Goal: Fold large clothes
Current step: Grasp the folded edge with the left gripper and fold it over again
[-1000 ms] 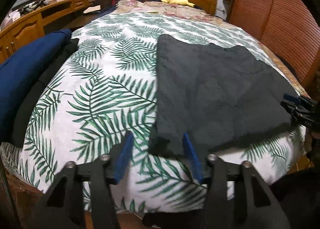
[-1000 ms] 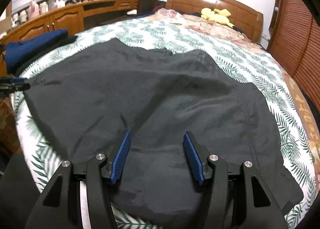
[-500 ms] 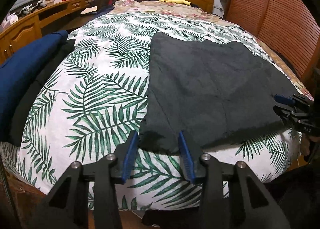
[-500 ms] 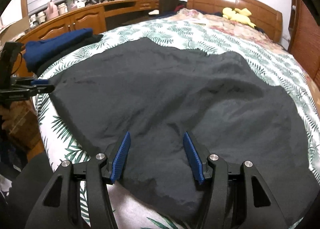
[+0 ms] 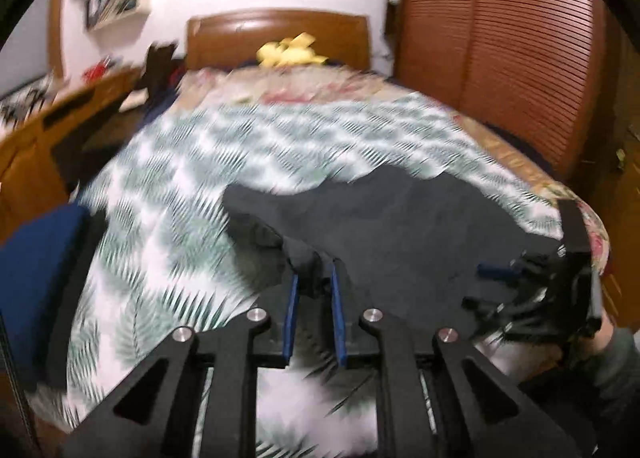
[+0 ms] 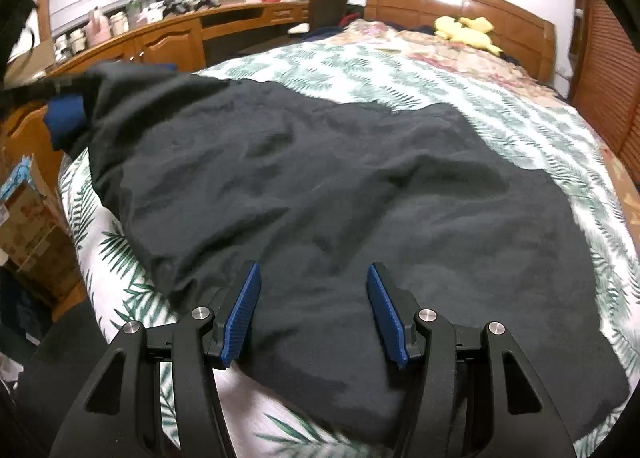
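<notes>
Garment: a large black garment [image 6: 340, 193] lies spread over the near end of the bed [image 6: 500, 105], on the palm-leaf cover; its corner at the bed's near left edge is lifted off the cover.
Left tool [image 5: 314, 300]: jaws closing, the blue pads pinching that raised corner; half a second ago they stood apart around the flat hem.
Right tool [image 6: 314, 310]: spread, above the garment's near edge, holding nothing, as before.
Change: the corner has gone from lying flat to being gripped and raised, and the cloth now slopes up toward the left.
Meaning: the fold looks begun on one side only; the right corner likely needs gripping next.
Beside: a folded blue garment [image 5: 36, 266] at the bed's left edge.
</notes>
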